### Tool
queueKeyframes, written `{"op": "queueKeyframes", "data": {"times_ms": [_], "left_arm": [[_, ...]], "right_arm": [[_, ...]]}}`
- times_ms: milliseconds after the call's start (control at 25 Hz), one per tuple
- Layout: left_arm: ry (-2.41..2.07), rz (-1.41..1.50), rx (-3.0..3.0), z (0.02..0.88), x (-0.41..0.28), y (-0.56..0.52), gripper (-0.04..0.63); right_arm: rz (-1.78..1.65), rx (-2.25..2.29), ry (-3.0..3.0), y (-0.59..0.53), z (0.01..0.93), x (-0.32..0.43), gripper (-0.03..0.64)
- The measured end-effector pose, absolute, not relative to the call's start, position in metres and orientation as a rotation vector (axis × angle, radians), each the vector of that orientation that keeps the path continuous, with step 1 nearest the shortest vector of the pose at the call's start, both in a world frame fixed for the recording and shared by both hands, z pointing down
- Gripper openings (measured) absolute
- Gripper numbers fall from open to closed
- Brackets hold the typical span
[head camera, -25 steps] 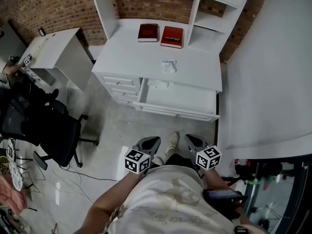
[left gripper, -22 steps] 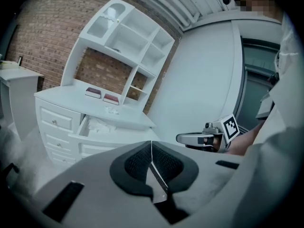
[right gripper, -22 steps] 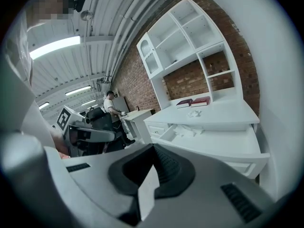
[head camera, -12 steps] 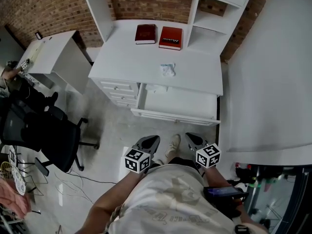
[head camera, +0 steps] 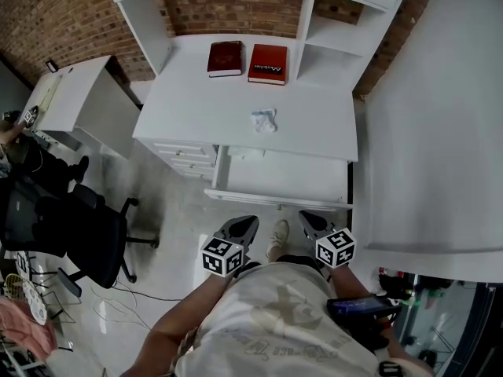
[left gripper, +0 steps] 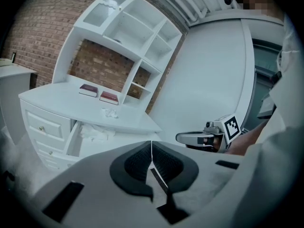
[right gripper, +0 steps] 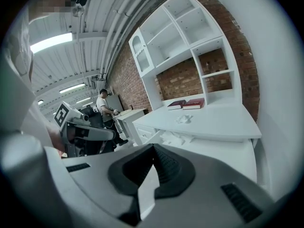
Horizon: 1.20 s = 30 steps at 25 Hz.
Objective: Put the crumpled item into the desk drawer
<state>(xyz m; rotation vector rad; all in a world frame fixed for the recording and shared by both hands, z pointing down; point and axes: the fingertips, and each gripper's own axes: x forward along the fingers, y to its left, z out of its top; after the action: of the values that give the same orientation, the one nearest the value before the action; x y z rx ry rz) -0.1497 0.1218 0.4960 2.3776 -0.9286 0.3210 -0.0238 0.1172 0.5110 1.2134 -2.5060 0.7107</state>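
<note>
Since the earlier frame the view has drifted. The desk [head camera: 314,124] now sits a little lower and further left in the head view, and the books and the wad have shifted with it. The two grippers hang in much the same spot at the bottom, close to the person's body.

The desk is white, with a shelf unit above it against a brick wall. Its wide drawer [head camera: 283,181] under the top stands pulled out toward the person. Something pale and rumpled lies in its back left corner; what it is I cannot tell. The rest of the drawer floor is bare.

The left gripper [left gripper: 151,146] has its jaws together with nothing between them. The right gripper [right gripper: 152,148] is likewise closed and empty. Both are well short of the desk, pointing toward it.

Two red books [head camera: 225,57] lie side by side at the back of the top.

The wad [head camera: 264,120] sits alone on the desk top, in front of the books and near the front edge, just behind the open drawer. It looks like crumpled white paper or tissue, so I judge it very light, soft and springy, with no risk of breaking. It is likely to skid on the smooth top if nudged. Open jaws should come down from above and close across its middle, squeezing enough to compress it. The drawer lies just below, so the carry is short.
</note>
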Motion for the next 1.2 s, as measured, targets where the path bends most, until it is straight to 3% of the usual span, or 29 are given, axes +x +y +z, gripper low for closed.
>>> {"op": "queueKeyframes", "data": {"times_ms": [1200], "left_arm": [[-1.077,0.4,2.301,0.494,-0.114,-0.009,0.025]], "right_arm": [[0.604,1.048,-2.53,-0.018,0.524,0.022,0.021]]}}
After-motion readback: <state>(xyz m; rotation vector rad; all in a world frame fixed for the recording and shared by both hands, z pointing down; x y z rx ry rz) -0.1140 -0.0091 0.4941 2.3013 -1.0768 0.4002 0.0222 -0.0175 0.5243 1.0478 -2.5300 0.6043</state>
